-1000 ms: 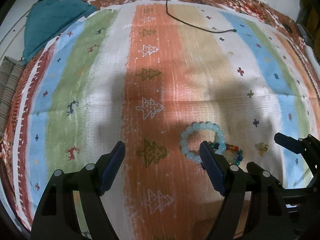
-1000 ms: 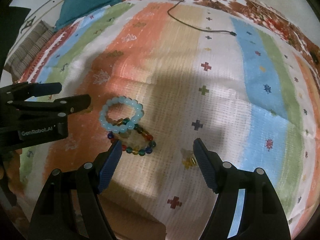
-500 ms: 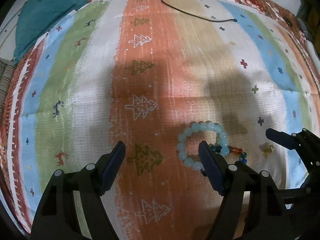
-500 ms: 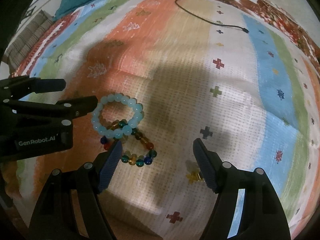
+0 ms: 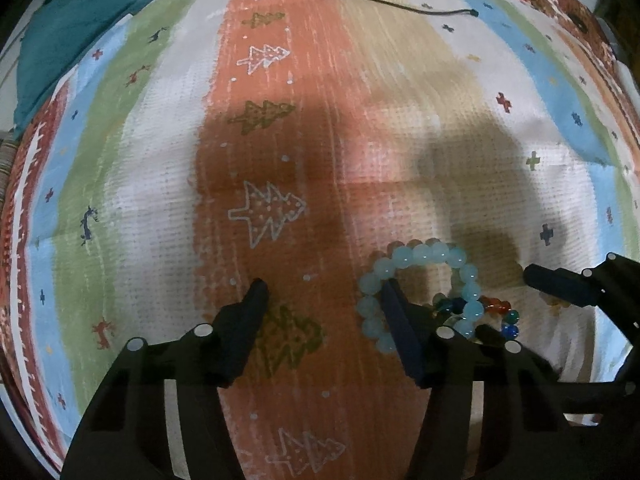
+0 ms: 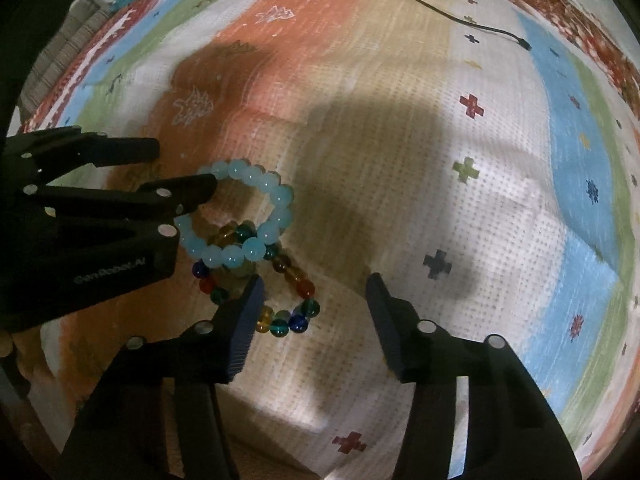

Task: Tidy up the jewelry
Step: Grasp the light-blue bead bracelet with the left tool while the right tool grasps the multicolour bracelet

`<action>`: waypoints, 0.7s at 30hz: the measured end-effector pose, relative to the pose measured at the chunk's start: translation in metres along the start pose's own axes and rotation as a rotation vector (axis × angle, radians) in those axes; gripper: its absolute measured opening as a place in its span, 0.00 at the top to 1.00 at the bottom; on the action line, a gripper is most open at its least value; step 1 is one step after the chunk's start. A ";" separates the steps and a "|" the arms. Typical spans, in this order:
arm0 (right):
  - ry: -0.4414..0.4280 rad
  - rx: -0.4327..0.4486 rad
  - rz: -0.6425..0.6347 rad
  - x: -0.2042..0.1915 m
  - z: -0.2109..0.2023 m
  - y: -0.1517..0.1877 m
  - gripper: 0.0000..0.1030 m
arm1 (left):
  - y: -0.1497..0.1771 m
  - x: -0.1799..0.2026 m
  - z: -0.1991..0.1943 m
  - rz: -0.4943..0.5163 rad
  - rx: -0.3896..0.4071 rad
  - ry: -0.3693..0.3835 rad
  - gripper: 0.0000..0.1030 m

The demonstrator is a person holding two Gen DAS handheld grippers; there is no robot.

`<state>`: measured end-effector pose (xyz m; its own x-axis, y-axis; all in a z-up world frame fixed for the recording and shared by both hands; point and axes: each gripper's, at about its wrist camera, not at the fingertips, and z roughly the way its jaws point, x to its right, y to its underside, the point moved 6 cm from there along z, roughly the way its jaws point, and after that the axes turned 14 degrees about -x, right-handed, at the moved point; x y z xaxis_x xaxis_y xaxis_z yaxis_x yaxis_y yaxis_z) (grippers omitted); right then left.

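The left claw (image 5: 324, 292) is standing wide apart, holding nothing, and hovering low over a striped woven cloth (image 5: 280, 140) patterned with little trees, deer and crosses. Its right finger (image 5: 400, 332) is reaching into the ring of a pale blue bead bracelet (image 5: 424, 256), the tip lying just inside the loop on the side nearest the claw; whether it is actually touching the beads cannot be told. Its left finger (image 5: 244, 328) is sitting over the orange stripe, well clear of the jewelry.

In the right wrist view the same pale blue bead bracelet (image 6: 244, 216) is lying flat on the cloth (image 6: 400, 140), overlapping the top of a multicolored glass bead bracelet (image 6: 288, 300) with amber, red, green and blue beads. The left claw (image 6: 180, 172) is coming in from the left side, its nearer finger (image 6: 188, 196) pointing into the blue loop.

The right claw (image 6: 316, 284) is also gaping wide and gripping nothing. Its left finger (image 6: 244, 324) is covering part of the multicolored bracelet's near-left side, while its right finger (image 6: 388, 328) is sitting over bare cloth, apart from both bracelets.

In the left wrist view the right claw's finger (image 5: 560, 284) is showing at the right edge, partly hiding a small yellowish piece (image 5: 554, 300) on the cloth that is too hidden to identify. A thin black cable (image 5: 400, 2) is lying across the far end, and a teal fabric (image 5: 72, 40) is bunched at the far left.
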<state>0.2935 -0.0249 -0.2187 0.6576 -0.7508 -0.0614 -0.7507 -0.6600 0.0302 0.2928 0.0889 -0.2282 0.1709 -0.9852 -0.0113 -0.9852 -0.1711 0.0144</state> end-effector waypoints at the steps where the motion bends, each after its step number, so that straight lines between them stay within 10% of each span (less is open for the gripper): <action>1: -0.004 -0.001 0.000 0.001 0.000 -0.001 0.56 | 0.000 0.000 0.001 0.004 0.002 -0.003 0.44; 6: 0.003 -0.005 -0.006 0.000 0.002 -0.002 0.69 | -0.001 0.002 0.002 0.022 0.010 -0.016 0.54; 11: 0.016 -0.016 -0.043 -0.011 0.002 -0.004 0.86 | -0.004 0.007 0.002 0.045 0.011 -0.030 0.89; 21: -0.014 0.045 -0.052 -0.020 -0.009 -0.002 0.90 | -0.001 0.001 -0.007 -0.004 0.021 0.002 0.89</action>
<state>0.2828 -0.0085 -0.2081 0.6952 -0.7148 -0.0758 -0.7178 -0.6961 -0.0184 0.2943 0.0884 -0.2208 0.1750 -0.9845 -0.0093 -0.9846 -0.1749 -0.0065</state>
